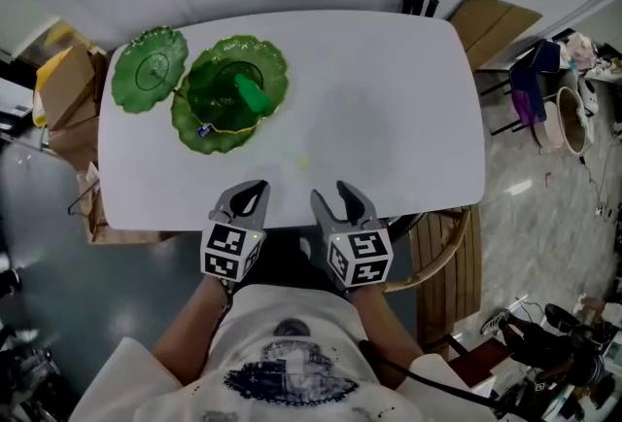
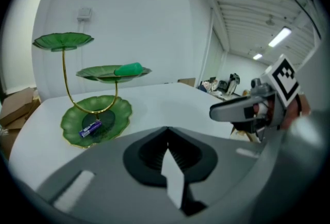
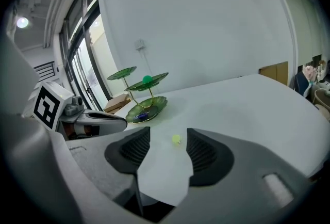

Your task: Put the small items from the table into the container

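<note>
A green leaf-shaped tiered stand (image 1: 224, 133) sits at the left of the white table (image 1: 408, 99). Its middle dish holds a green item (image 1: 251, 94) and its lowest dish a small purple item (image 1: 204, 129). A tiny yellow-green item (image 1: 303, 161) lies on the bare tabletop. Both grippers hover at the table's near edge. My left gripper (image 1: 253, 190) is shut and empty. My right gripper (image 1: 333, 196) is open and empty; in the right gripper view the yellow-green item (image 3: 176, 139) shows ahead between its open jaws, untouched.
Cardboard boxes (image 1: 63, 85) stand off the table's left side, and a flat cardboard piece (image 1: 491, 26) leans at the far right corner. A wooden chair (image 1: 449, 260) is by the near right corner. Bags and clutter (image 1: 564, 109) fill the floor at right.
</note>
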The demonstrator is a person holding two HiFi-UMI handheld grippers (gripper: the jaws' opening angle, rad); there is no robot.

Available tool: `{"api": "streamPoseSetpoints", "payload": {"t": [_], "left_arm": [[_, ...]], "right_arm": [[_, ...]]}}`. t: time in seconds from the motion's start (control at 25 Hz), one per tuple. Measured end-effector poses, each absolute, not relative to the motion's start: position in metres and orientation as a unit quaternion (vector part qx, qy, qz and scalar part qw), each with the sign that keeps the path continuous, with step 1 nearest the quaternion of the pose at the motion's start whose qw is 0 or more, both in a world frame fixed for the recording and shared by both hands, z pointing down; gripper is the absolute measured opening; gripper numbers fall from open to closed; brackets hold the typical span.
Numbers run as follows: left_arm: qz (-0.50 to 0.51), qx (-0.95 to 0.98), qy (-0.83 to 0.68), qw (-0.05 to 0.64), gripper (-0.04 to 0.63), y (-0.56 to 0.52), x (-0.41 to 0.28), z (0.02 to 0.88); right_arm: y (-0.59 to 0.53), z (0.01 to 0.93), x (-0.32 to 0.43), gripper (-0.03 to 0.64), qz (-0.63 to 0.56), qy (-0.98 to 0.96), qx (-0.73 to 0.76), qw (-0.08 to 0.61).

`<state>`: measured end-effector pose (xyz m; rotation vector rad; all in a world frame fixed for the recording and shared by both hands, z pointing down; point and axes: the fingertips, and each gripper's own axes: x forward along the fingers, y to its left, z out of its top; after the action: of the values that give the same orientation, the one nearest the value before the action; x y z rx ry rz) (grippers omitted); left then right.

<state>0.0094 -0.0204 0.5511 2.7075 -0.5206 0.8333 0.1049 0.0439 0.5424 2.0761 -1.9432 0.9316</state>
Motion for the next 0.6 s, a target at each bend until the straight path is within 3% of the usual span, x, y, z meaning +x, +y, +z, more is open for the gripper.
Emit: {"api": "streamPoseSetpoints", "payload": {"t": [0.16,0.36,0.6], "left_arm": [[0.293,0.931,-0.174,0.134,-0.011,-0.028,0.016,0.560],[0.301,0.929,-0.166,0.140,-0.011,-0.038,0.027,0.569],[0.315,0.925,-0.155,0.149,-0.011,-0.048,0.034,0.584]], "right_arm": [[0.031,0.553,0.105,0.299,0.321,-0.653,0.682,0.074],[0.018,0.575,0.104,0.299,0.330,-0.659,0.664,0.128],[0.009,0.596,0.106,0.298,0.350,-0.652,0.659,0.134]]}}
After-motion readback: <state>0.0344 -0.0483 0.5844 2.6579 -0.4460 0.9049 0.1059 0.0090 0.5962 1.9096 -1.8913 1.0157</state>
